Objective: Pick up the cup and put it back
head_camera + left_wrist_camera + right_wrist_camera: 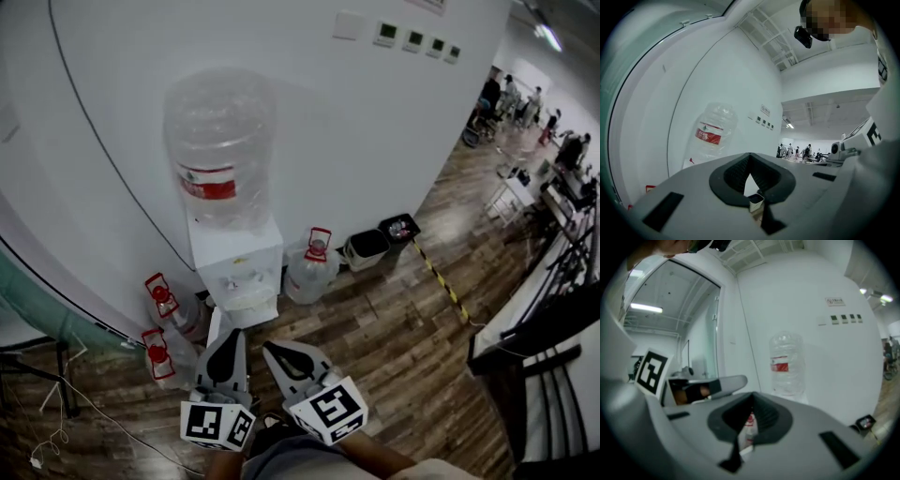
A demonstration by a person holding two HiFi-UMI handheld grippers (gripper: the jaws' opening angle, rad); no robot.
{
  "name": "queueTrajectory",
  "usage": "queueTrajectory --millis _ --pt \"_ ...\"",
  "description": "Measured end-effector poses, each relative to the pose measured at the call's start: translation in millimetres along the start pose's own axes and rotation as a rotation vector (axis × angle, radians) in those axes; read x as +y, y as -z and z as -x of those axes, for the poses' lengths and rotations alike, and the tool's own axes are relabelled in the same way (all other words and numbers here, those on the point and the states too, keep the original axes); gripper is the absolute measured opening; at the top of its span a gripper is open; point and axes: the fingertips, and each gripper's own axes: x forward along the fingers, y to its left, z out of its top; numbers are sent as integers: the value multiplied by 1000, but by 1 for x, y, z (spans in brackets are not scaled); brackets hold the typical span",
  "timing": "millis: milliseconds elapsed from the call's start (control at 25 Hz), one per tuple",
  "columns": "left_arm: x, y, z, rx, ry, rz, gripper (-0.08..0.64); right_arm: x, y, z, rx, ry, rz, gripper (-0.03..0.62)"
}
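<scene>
Ahead, water dispenser (pixel 236 267) beyond left gripper (pixel 230 339) and right gripper (pixel 277 352), both closed

You hold the 2 tools low in the head view, just beside each other, both pointing away from your body. Your left hand-held gripper (pixel 235 335) points nearly straight ahead, and its marker cube (pixel 217 424) sits closest to you. In its own view its jaws (pixel 750 157) are together at the tips, with nothing gripped in the hollow behind them. Your right hand-held gripper (pixel 270 349) angles inward, so its tip leans toward the left one without touching it. Its marker cube (pixel 330 409) sits just ahead of your right forearm (pixel 375 457). Its jaws (pixel 751 397) are likewise pressed together and hold nothing.
</scene>
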Motion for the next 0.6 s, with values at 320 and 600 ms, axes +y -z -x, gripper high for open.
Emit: queueTrajectory --millis 320,600 --pt "-39 20 31 14 -18 -17 6 12 1 54 -60 -6 6 23" --pt "-30 15 27 23 -47 -31 8 9 -4 47 -46 -10 5 23"
